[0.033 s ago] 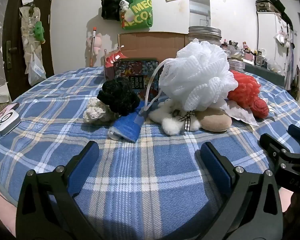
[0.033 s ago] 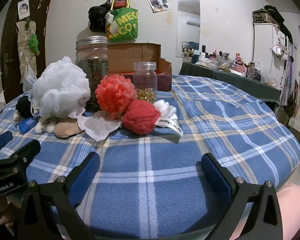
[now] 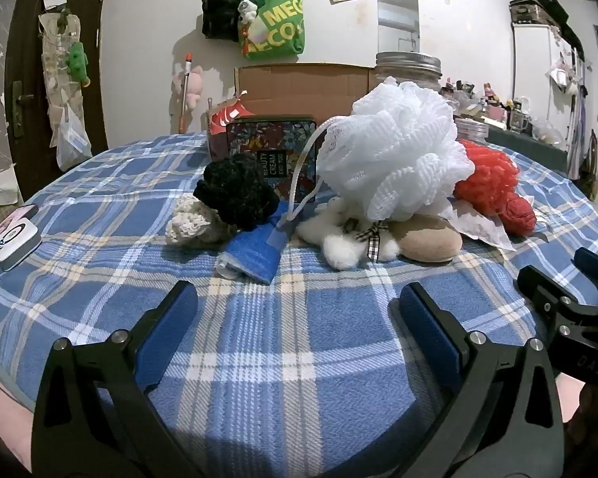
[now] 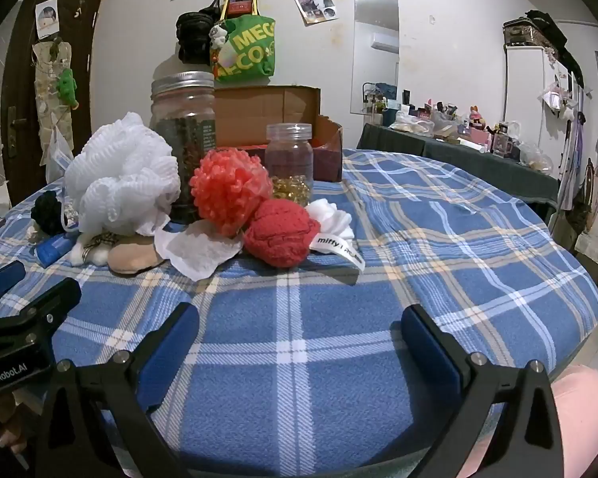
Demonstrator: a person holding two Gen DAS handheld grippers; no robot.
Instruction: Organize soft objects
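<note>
Soft, mixed-colour things sit heaped on the plaid tabletop (image 3: 299, 350): a white mesh pouf (image 3: 394, 155) tops the pile, a black crochet ball (image 3: 235, 191) and blue roll (image 3: 255, 255) lie left, a red knit ball (image 4: 279, 235) right. Left gripper (image 3: 299, 334) faces the blue roll, right gripper (image 4: 299, 342) the red ball; both spread wide, empty, well short.

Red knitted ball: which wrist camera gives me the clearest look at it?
The right wrist view. There the red knitted ball sits near centre, whole and unobstructed, beside the coral mesh pouf. In the left wrist view the same ball is off to the right edge, smaller and partly behind the pouf.
</note>
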